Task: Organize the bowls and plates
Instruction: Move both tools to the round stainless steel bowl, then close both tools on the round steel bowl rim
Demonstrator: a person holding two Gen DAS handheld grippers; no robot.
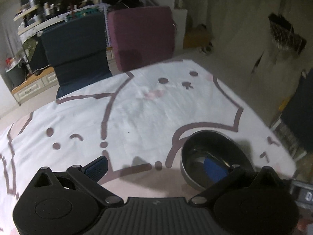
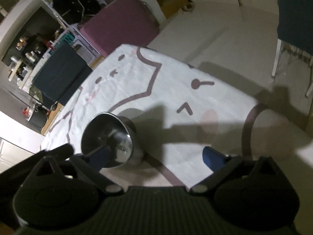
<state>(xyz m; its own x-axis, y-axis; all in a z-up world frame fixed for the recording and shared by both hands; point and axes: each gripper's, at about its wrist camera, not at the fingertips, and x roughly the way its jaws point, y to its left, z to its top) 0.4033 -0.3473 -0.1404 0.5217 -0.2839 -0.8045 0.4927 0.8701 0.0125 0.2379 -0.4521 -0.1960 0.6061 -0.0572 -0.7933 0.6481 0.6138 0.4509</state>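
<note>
A steel bowl stands upright on a white cloth printed with cartoon cat faces in mauve outline, near the cloth's right edge in the left wrist view. The left gripper hangs low over the cloth with its jaws spread wide and nothing between them. Its right blue pad reaches over the bowl's near rim and sits inside the bowl; whether it touches the metal I cannot tell. Its left pad is well clear of the bowl, over bare cloth.

In the right wrist view the bowl lies low and left, its shiny inside turned toward the camera. The right gripper is also wide apart and holds nothing. Its left finger overlaps the bowl's lower edge in the picture, contact unclear, and the right finger is over open cloth. Gripper shadows fall across the cloth beside the bowl.

Beyond the cloth stand a maroon chair and a navy chair side by side, with cluttered shelves behind them
</note>
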